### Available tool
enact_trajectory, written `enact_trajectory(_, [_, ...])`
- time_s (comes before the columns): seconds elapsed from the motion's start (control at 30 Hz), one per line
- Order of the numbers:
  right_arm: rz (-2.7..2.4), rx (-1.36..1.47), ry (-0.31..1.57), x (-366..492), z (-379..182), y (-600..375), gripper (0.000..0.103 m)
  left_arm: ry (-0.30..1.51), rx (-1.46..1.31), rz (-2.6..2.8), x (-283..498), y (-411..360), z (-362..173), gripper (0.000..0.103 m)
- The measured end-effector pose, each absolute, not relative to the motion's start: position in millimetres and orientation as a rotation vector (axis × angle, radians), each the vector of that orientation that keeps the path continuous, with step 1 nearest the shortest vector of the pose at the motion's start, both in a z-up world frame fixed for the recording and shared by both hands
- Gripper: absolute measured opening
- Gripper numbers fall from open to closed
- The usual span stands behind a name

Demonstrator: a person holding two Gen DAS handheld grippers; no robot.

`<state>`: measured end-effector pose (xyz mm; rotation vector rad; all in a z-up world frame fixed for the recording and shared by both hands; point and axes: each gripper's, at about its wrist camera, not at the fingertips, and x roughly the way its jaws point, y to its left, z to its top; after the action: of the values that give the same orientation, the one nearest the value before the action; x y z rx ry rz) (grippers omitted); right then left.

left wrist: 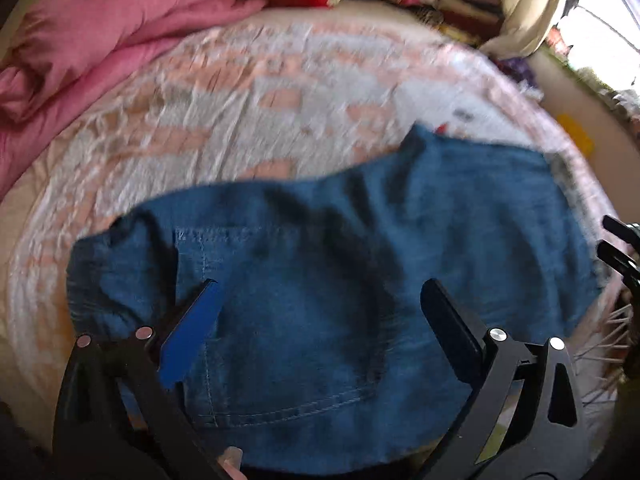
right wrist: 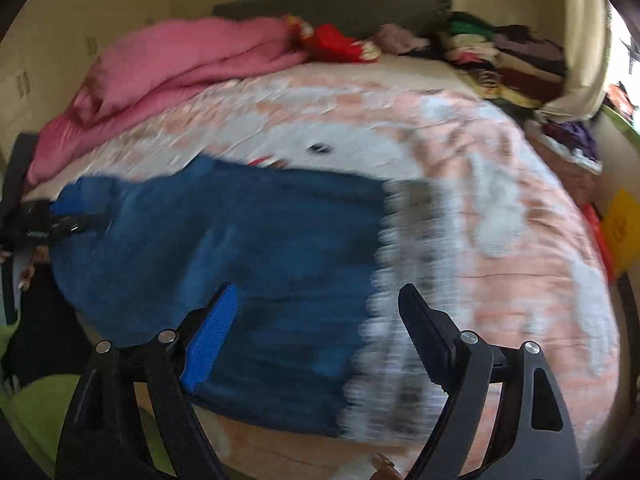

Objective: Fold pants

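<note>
The pants (left wrist: pixel 320 288) are seen spread across the lower half of the left wrist view, lying on the bed (left wrist: pixel 240 112) over its pink-and-white cover. A back pocket is shown at lower left of that frame, so the seat end is nearest. A compact blue block is presented, not two long legs, so at least one fold is judged to be done, though the blur leaves the layering uncertain. In the right wrist view a frayed pale hem edge is caught at centre-right.

The left tool (left wrist: pixel 320 312) is held spread above the denim, nothing pinched. The right tool (right wrist: pixel 318 312) is likewise held apart over the hem edge, gripping nothing. A final fold and some smoothing are judged to remain. A pink blanket (left wrist: pixel 100 32) is bunched at upper left.
</note>
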<state>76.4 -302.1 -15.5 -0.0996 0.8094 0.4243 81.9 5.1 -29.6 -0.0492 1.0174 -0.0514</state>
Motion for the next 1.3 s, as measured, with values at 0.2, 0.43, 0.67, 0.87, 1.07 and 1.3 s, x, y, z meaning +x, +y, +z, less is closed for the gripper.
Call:
enact_trajectory(0.2, [0.261, -0.226, 0.927, 84.2, -46.6, -308.7, 0.083, 1.054, -0.155, -0.068, 83.3, 26.4, -40.4, 0.093])
enact_trajectory(0.43, [0.249, -0.137, 0.925, 81.1, -52.8, -332.8, 0.087, 1.059, -0.163, -0.072, 84.5, 25.9, -43.4, 0.093])
enact_trajectory(0.67, [0.294, -0.073, 0.872, 63.5, -27.7, -331.0, 0.092, 0.984, -0.113, -0.049, 71.6, 21.7, -19.1, 0.093])
enact_trajectory(0.87, [0.352, -0.101, 0.819, 40.0, -7.7, -313.5, 0.093, 0.962, -0.044, -0.096, 56.2, -3.0, -4.7, 0.093])
enact_trajectory(1.07, [0.394, -0.124, 0.842, 31.9, -13.9, -294.1, 0.093, 1.008, 0.044, -0.173, 42.2, -44.4, -15.6, 0.093])
enact_trajectory(1.3, [0.422, -0.114, 0.925, 30.8, -30.6, -284.7, 0.093, 1.070, 0.142, -0.188, 37.5, -69.0, -39.1, 0.093])
